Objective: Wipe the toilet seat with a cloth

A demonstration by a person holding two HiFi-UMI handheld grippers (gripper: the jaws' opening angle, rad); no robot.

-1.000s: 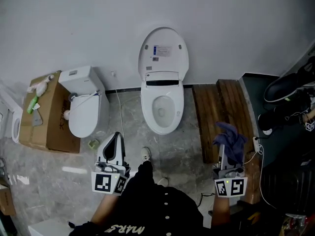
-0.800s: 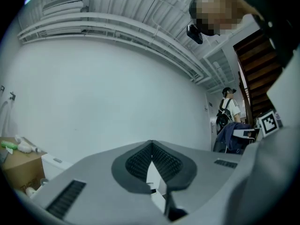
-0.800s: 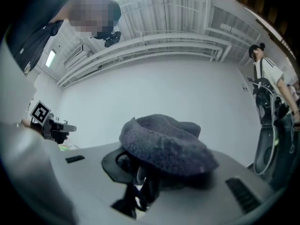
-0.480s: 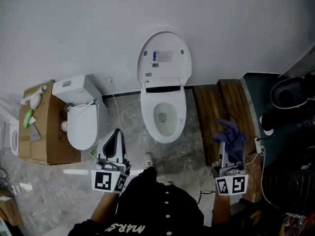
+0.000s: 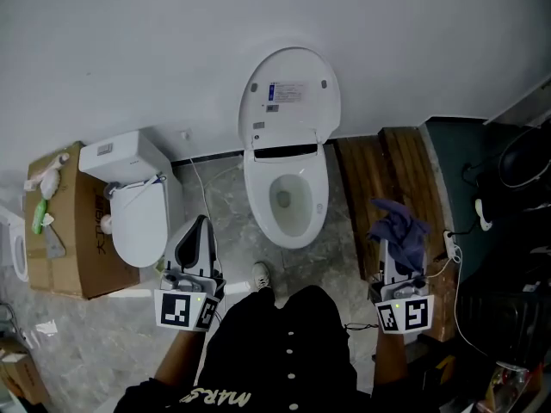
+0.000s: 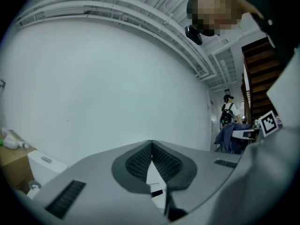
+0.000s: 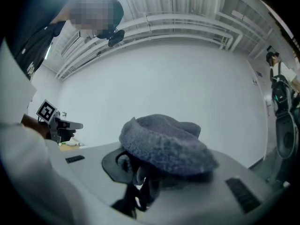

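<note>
- Approach step, as I judged it: no wiping had begun. The right tool (image 5: 398,267) gripped the one blue cloth (image 5: 398,229), near the person and well short of the toilet seat (image 5: 260,203), which was farther off at centre.
- The left tool (image 5: 200,231) was closed and empty.
- The next move called for lowering the cloth onto the seat.
- Counted: two tools, one cloth, two toilets; the second toilet (image 5: 136,218) stood at the left.

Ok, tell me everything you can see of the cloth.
The cloth is blue-purple, fuzzy like towelling, and crumpled into a loose bunch. The right gripper has its jaws shut on it, and the cloth flops over their tips. It hangs in the air to the right of the toilet, touching nothing else.
</note>
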